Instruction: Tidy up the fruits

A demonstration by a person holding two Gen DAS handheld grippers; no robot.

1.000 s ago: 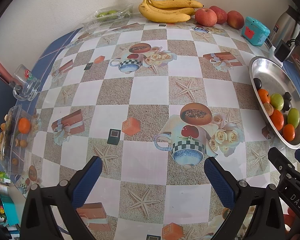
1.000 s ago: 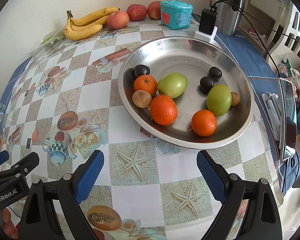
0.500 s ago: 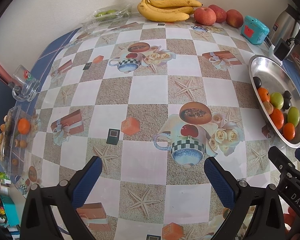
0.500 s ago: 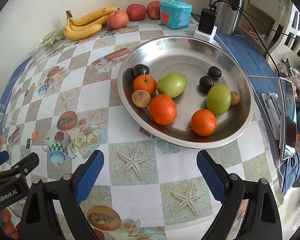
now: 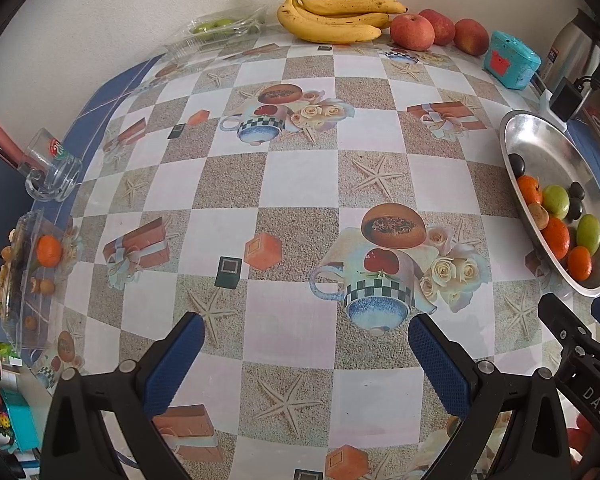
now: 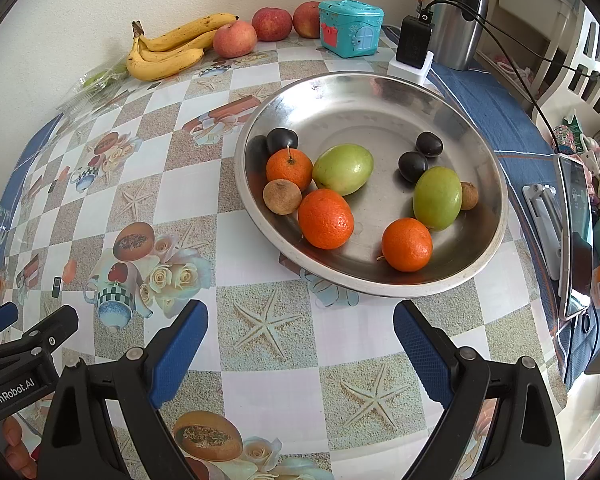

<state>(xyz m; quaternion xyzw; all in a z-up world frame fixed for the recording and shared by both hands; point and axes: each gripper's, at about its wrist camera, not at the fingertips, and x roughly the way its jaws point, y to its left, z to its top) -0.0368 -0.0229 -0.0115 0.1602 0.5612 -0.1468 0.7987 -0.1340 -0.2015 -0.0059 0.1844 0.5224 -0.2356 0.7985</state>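
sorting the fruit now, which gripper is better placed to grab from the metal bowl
Right. The right gripper hangs open directly before the metal bowl; the left gripper faces bare tablecloth, bowl off to its side.

Right gripper (image 6: 300, 336) gapes empty before the steel bowl (image 6: 496, 232) of fruit

Open tablecloth (image 6: 260, 336) ahead; steel dish (image 6: 496, 184) rim, charger (image 6: 414, 42), kettle (image 6: 454, 4) crowd far right

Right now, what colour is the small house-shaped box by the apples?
Teal box with red trim; clearest in the right wrist view.
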